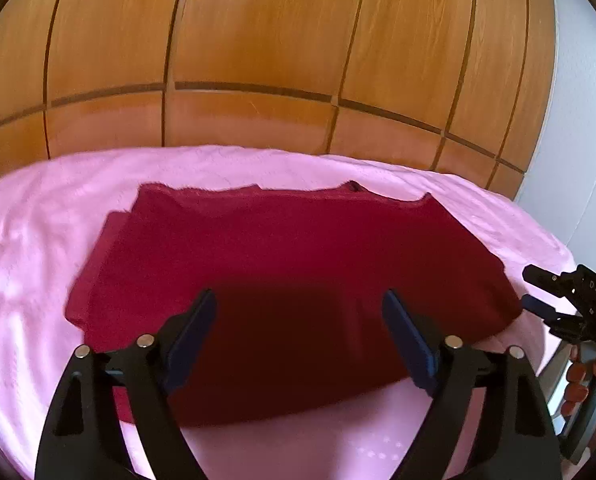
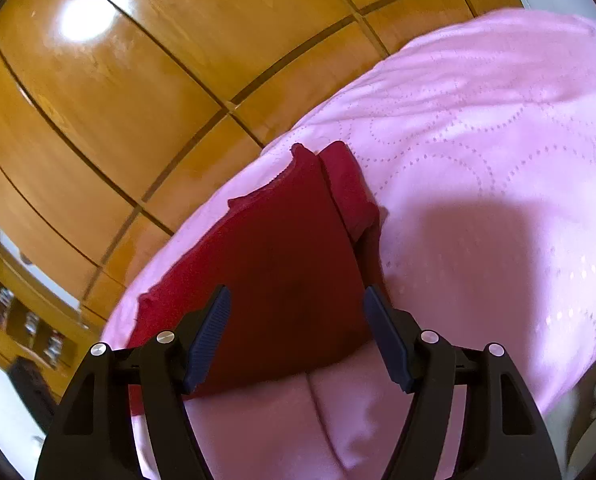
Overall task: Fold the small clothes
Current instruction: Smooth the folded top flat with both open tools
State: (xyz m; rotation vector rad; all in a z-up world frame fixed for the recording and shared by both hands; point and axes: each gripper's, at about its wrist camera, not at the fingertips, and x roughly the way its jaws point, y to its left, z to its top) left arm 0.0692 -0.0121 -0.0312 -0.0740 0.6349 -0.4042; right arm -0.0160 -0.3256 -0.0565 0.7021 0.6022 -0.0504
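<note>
Dark red knit garment [image 1: 282, 264] folded flat, quilted pink bedspread [image 1: 38, 240], left gripper [image 1: 300, 320] and right gripper [image 2: 296, 320] parted, empty

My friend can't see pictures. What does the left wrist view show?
A dark red folded garment lies flat on a pink bedspread, with the left gripper open above it, holding nothing. Wooden wardrobe doors stand behind; the right gripper shows at the right edge.

Both wrist views close, angled down; share red garment [image 1: 290, 280] on pink bed [image 2: 478, 140].
</note>
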